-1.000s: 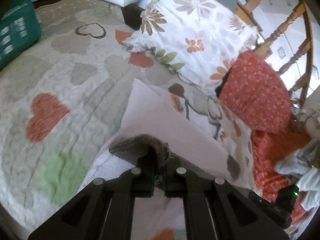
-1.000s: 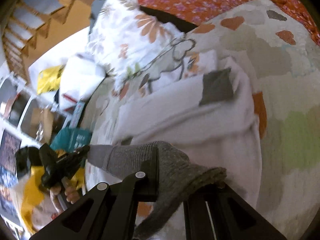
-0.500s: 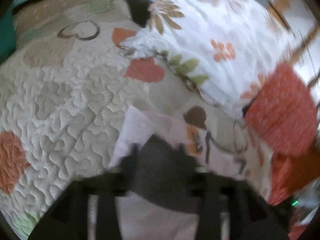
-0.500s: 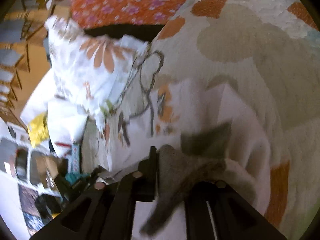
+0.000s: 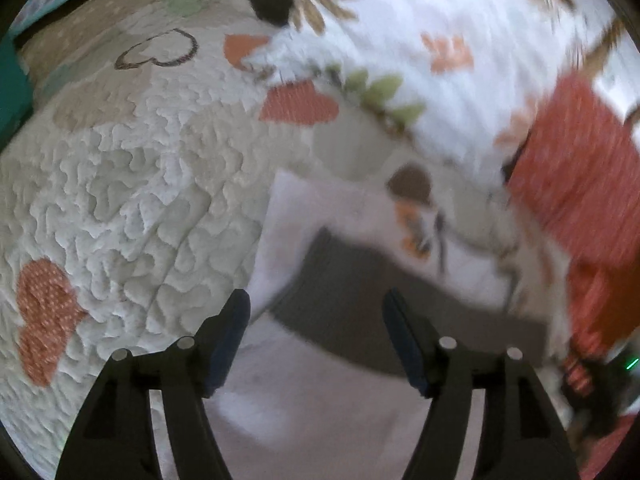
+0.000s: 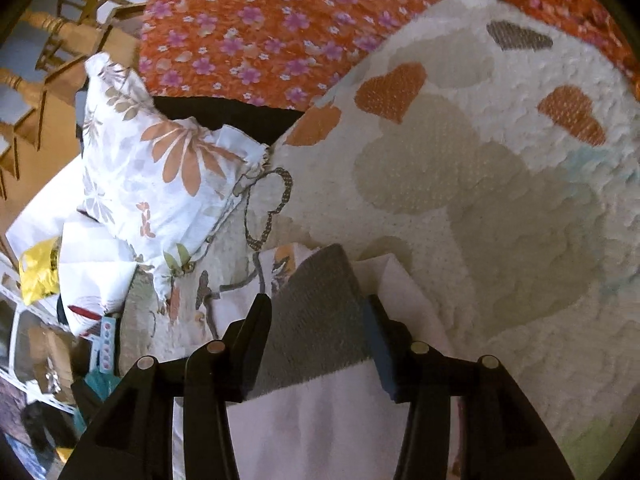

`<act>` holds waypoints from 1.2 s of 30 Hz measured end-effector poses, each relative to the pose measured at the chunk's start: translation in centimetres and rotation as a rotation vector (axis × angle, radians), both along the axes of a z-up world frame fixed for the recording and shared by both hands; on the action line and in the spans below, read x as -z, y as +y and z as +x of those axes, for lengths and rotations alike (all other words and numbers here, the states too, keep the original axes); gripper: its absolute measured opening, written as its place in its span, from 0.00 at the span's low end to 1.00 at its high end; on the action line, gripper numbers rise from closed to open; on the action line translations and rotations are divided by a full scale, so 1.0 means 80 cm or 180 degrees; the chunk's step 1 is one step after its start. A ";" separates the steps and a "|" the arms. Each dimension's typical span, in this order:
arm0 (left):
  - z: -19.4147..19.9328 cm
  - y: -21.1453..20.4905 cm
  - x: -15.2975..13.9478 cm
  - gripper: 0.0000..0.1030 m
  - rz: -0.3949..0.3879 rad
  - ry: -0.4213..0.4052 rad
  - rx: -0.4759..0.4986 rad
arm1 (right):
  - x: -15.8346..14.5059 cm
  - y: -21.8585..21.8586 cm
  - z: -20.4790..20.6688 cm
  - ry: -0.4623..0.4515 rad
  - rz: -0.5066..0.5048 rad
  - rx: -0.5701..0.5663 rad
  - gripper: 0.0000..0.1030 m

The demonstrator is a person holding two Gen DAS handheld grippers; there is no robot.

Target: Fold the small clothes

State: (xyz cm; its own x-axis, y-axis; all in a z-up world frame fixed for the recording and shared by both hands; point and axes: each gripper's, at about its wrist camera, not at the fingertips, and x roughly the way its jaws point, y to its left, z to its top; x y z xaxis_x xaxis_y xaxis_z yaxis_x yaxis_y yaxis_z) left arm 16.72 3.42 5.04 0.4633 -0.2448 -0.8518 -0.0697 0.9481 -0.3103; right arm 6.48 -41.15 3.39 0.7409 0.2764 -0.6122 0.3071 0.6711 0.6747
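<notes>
A small white garment (image 5: 320, 404) with a grey band (image 5: 360, 304) and a printed front lies folded on the quilted heart-pattern bedspread (image 5: 120, 208). My left gripper (image 5: 316, 312) is open just above the grey band, jaws apart on either side of it. In the right wrist view the same white garment (image 6: 320, 420) lies flat, and its grey band (image 6: 316, 320) sits between the spread fingers of my right gripper (image 6: 318, 312), which is open. The view is blurred on the left wrist.
A floral pillow (image 5: 440, 40) and an orange flowered cloth (image 5: 580, 168) lie past the garment; they also show in the right wrist view, pillow (image 6: 160, 176) and orange cloth (image 6: 280, 20). Wooden chair rails (image 6: 48, 40) and clutter stand beside the bed.
Both grippers were shut on the grey band and carried it forward over the white garment. Both have now opened and the band lies flat on the garment.
</notes>
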 end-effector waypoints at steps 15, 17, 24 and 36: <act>0.030 -0.006 -0.013 0.07 0.0291 -0.0244 -0.0212 | -0.056 0.026 -0.034 -0.0192 -0.0855 0.0077 0.50; 0.035 -0.011 -0.002 0.07 0.0309 -0.0185 -0.0189 | -0.058 0.021 -0.035 -0.0159 -0.0982 0.0179 0.50; 0.028 -0.002 -0.007 0.23 0.0397 -0.0214 -0.0336 | -0.041 0.045 -0.021 -0.0123 -0.0914 -0.0062 0.50; -0.017 0.023 -0.033 0.54 0.0746 -0.0412 -0.0224 | -0.005 0.062 -0.007 0.0602 -0.1319 -0.0195 0.50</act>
State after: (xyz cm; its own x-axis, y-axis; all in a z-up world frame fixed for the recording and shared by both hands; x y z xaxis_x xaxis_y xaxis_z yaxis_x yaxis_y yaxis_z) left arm 15.34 5.23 7.70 0.5809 -0.0113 -0.8139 -0.1119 0.9893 -0.0936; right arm 5.92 -36.17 3.78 0.5955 0.0196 -0.8031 0.3503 0.8933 0.2815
